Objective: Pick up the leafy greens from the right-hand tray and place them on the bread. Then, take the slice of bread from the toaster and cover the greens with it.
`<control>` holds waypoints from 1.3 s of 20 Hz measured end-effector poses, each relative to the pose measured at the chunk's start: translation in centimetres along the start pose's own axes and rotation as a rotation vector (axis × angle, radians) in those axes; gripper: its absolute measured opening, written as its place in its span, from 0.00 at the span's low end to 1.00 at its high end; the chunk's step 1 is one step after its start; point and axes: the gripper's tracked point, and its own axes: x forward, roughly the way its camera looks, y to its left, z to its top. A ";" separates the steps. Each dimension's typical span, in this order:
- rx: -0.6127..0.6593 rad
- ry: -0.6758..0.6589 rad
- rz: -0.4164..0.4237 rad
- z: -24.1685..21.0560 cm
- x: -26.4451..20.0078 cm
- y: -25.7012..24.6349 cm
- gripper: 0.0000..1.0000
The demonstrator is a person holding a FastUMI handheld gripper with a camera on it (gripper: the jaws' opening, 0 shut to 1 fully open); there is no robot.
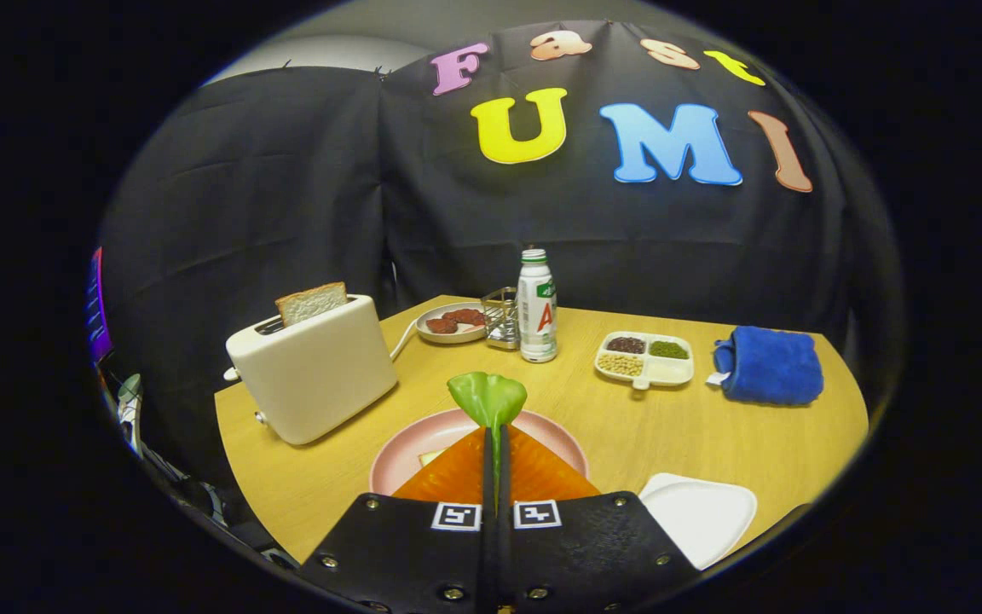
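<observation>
**Greens pinched, held over the pink plate**

Your gripper [495,465] has its fingers pressed together on the greens [488,397]: both fingers squeeze the thin stalk, and the leaf fans out just past the tips. One leaf, glossy and smooth, plastic-looking, with a rounded, lobed top.

Take the pink plate [561,442] as your landmark. It's round, with a smooth rim, and it sits right under your fingers, with the leaf hanging over its far side. There's a pale sliver on the plate [430,457] beside your left finger; that may be the bread, but the fingers hide most of it, so you can't tell for sure.

Left of the plate stands the toaster [314,369], one boxy, cream-coloured unit with rounded corners. One slice of bread [311,302] pokes up out of its slot, with a brown crust and a pale, porous face.

Just right of the plate lies the white tray [698,515], flat with rounded corners.

Beyond the plate, one white bottle [537,305] stands upright with a wire rack [501,317] at its left. Further left of that is a small round dish [448,334] holding reddish-brown pieces. Right of the bottle you have one divided dish [645,359] with four compartments, three holding dark, green and tan grains. Past that sits one folded blue towel [770,365], fluffy in texture.

Everything rests on a light wood-grain table [627,418].
</observation>
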 end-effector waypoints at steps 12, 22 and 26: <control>-0.030 0.016 -0.060 -1.2 3.9 0.5 0.51; -0.083 -0.197 -0.086 3.8 1.3 6.1 0.68; -0.042 -0.251 -0.039 5.2 1.8 9.9 0.68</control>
